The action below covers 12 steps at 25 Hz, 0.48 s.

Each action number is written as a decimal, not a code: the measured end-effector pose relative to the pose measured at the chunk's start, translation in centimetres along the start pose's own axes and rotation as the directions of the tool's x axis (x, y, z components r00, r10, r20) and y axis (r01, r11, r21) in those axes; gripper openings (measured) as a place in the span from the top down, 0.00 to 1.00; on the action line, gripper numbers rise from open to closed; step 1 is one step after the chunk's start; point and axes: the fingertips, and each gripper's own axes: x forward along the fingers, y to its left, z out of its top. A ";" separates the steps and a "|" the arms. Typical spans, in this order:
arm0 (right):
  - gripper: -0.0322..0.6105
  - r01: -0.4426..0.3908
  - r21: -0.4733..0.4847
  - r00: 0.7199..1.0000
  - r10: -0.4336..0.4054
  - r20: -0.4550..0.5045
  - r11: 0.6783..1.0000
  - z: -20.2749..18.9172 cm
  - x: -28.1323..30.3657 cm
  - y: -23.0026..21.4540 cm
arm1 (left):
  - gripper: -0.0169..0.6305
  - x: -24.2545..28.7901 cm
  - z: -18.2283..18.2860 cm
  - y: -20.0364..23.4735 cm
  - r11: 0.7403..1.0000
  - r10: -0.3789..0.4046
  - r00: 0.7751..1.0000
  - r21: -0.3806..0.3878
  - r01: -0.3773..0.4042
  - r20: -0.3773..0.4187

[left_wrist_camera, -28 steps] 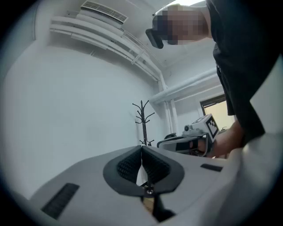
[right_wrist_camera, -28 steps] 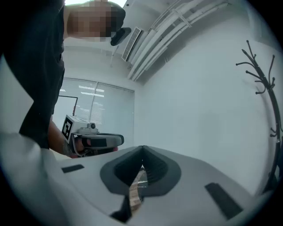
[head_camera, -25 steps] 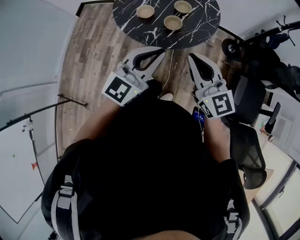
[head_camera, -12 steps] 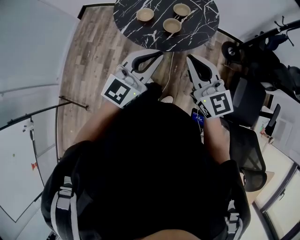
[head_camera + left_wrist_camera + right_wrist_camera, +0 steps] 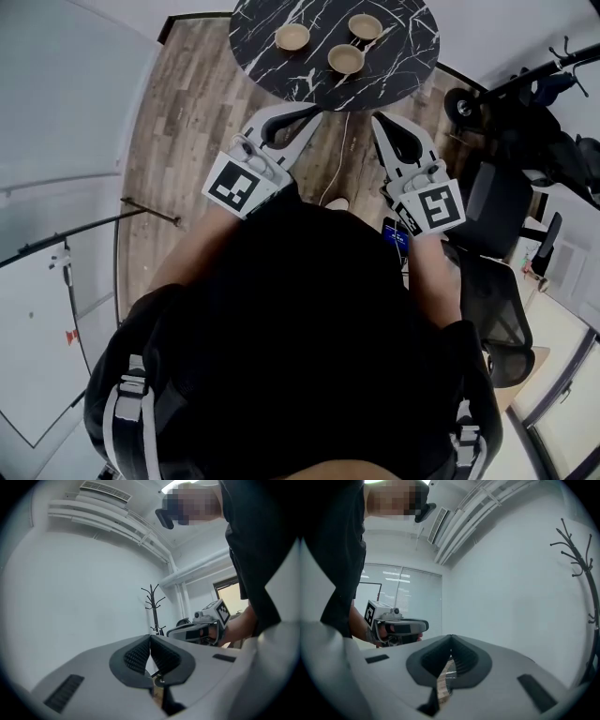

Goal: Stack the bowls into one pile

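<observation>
Three tan bowls stand apart on the round black marble table (image 5: 394, 70) at the top of the head view: one on the left (image 5: 292, 37), one at the back (image 5: 366, 26), one nearer the front (image 5: 346, 59). My left gripper (image 5: 316, 112) and right gripper (image 5: 375, 118) are held level in front of the body, short of the table's near edge. Both are shut with nothing between the jaws. In the left gripper view the jaws (image 5: 150, 637) meet against a white wall; in the right gripper view the jaws (image 5: 450, 637) do the same. No bowl shows in either gripper view.
A black office chair (image 5: 492, 202) and dark equipment (image 5: 525, 98) stand to the right. A white cable (image 5: 338, 150) runs over the wooden floor below the table. A coat rack (image 5: 153, 606) stands by the wall. A glass partition (image 5: 56, 141) is on the left.
The head view has shifted a little, so the table and bowls sit slightly lower in the picture. Both grippers stay shut and have hardly moved.
</observation>
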 end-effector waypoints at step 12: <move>0.95 0.059 0.012 0.997 -0.058 -0.046 0.998 -0.8 9.2 -1.2 | 0.97 0.3 -1.4 9.9 0.998 -0.059 0.998 -0.014 0.059 0.006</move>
